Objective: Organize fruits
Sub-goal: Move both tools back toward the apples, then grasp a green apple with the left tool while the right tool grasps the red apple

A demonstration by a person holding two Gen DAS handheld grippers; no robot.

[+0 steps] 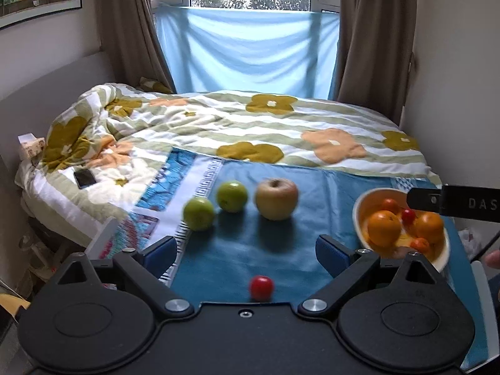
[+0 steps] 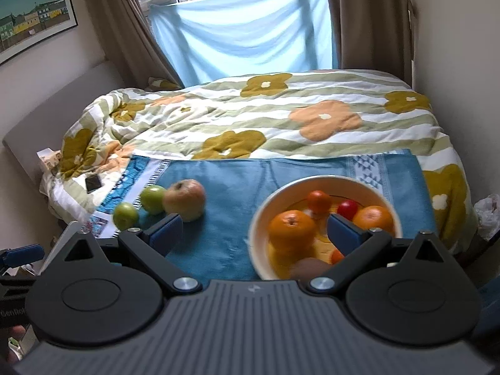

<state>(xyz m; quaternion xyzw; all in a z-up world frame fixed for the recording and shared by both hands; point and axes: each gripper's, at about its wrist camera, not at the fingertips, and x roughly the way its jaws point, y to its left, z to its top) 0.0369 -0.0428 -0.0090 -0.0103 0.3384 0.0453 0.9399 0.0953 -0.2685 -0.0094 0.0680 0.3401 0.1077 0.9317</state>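
Observation:
On a blue cloth (image 1: 281, 250) lie two green apples (image 1: 199, 213) (image 1: 232, 196), a tan apple (image 1: 277, 199) and a small red tomato (image 1: 261, 287). My left gripper (image 1: 247, 251) is open, with the tomato between its fingers near the base. A cream bowl (image 2: 259, 218) holds oranges (image 2: 292, 228), a red tomato (image 2: 347, 208) and small fruit. My right gripper (image 2: 257, 234) is open and empty, its right finger over the bowl. The apples also show in the right wrist view (image 2: 184, 199).
The cloth lies on a bed with a flowered quilt (image 1: 281, 125). A black phone (image 1: 85, 178) lies on the quilt at left. Curtains and a blue sheet (image 1: 250, 50) hang at the window behind. Walls close in on both sides.

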